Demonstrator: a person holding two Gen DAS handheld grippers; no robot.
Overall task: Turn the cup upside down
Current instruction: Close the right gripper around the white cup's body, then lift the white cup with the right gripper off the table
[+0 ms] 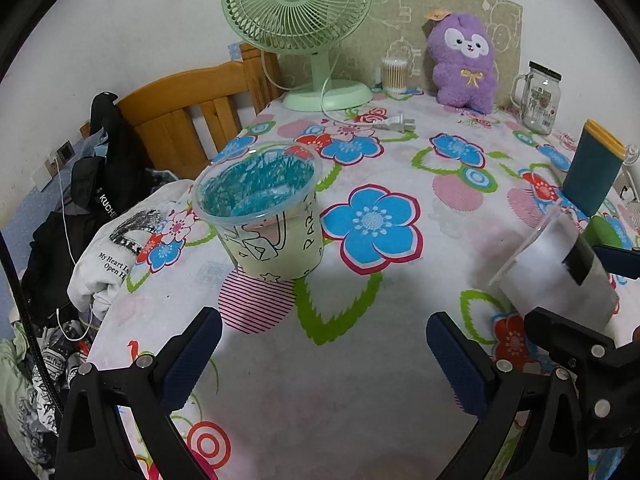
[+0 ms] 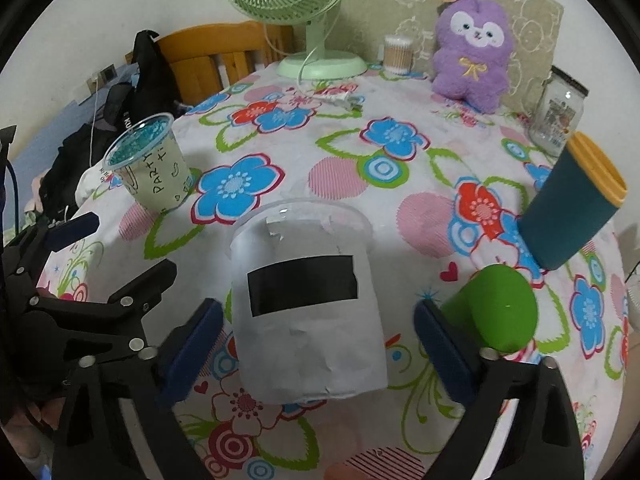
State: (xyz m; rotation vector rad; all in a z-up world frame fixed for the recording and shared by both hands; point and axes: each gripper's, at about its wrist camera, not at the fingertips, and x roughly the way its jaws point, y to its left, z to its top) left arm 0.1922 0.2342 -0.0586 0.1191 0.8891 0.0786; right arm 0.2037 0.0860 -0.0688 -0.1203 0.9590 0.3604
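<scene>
The flowered counter [image 2: 400, 208] carries several cups. The paper-wrapped cup [image 2: 308, 304] stands upright near its front edge, between the spread jaws of the right hand-held gripper [image 2: 316, 344], which are not yet touching it. The left hand-held gripper [image 1: 324, 356] is held wide open and empty. The approach step is judged in hand; closing on the walls, lifting and inverting is called for next.

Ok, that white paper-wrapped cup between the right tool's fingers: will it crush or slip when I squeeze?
The paper-wrapped cup looks like thin clear plastic at the rim, so it probably flexes under a firm squeeze. Its loose, wrinkled paper may slide. It appears empty, so likely light and easily tipped by the open right tool.
</scene>
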